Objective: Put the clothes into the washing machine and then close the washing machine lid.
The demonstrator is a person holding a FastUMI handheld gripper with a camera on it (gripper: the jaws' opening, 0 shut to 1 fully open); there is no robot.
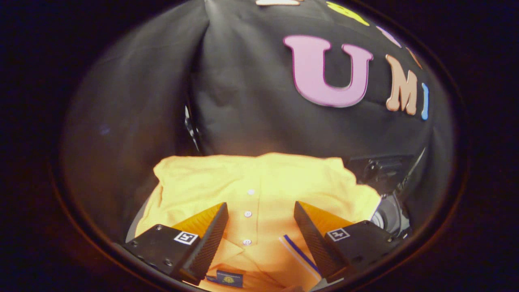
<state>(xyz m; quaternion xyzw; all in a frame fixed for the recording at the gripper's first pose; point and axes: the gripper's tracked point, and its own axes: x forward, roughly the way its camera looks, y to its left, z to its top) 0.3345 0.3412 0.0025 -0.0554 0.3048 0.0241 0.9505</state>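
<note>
The gripper (260, 211) is hanging wide open over a folded yellow polo shirt (259, 190), its 2 fingers spread apart and holding nothing. Between the fingers the shirt's collar (231, 251) and a placket with 3 white buttons (247, 213) are showing, with a blue neck label (229, 279) nearest the camera. Just beyond the shirt's right edge, a grey rounded part (389, 217) and a black fitting (379, 170) are peeking out. Behind everything, the booth's black cloth wall (243, 93) is rising.

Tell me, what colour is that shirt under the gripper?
Yellow-orange shirt, with white buttons; the gripper view shows it, open gripper above it.
</note>
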